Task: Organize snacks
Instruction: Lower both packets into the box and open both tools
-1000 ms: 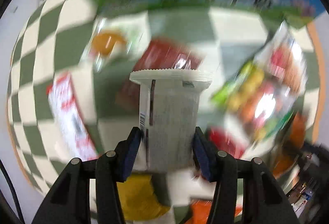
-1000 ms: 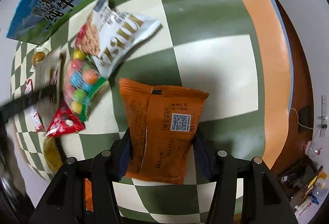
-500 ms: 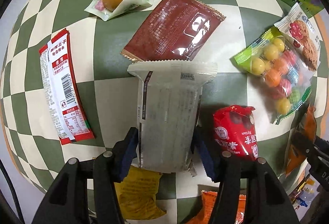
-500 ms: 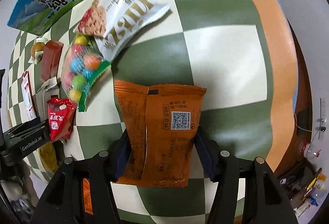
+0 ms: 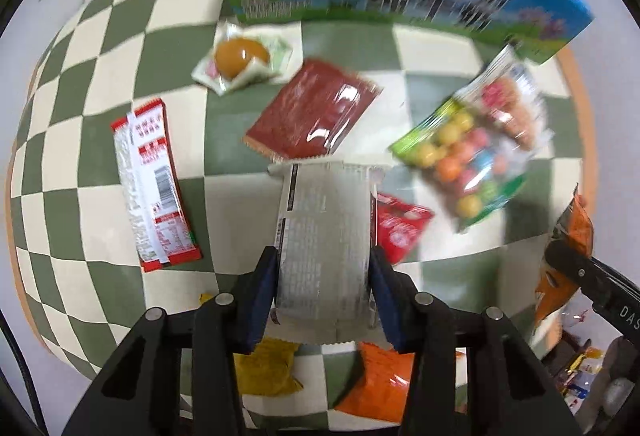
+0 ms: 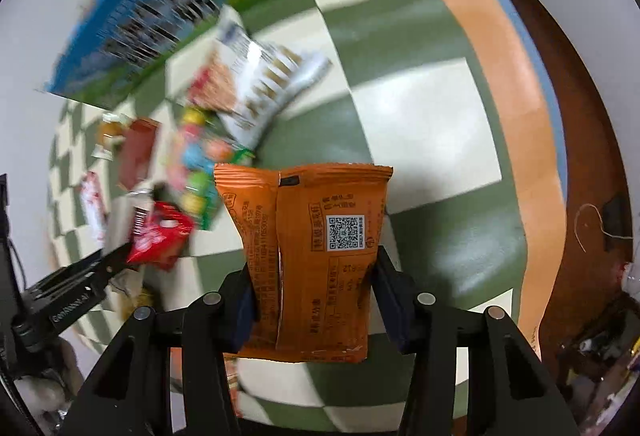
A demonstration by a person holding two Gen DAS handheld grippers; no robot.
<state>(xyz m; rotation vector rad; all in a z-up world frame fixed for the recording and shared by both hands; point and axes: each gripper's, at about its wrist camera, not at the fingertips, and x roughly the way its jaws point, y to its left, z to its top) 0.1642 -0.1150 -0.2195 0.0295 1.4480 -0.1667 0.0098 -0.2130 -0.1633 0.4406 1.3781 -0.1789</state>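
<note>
Left hand-held gripper (image 5: pixel 323 296) pinching grey packet (image 5: pixel 324 236); right hand-held gripper (image 6: pixel 316 306) closing on orange packet (image 6: pixel 312 256), above checkered worktop (image 6: pixel 420 128).

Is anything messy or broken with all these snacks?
Nothing looks torn or spilled. The snacks just lie scattered at odd angles on the checkered cloth, like the dark red packet and the candy ball bag. One gripper holds a grey packet, the other an orange packet.

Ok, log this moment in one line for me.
left gripper: shut on silver-grey packet | right gripper: jaws closing on orange packet | both packets off the checkered cloth
</note>
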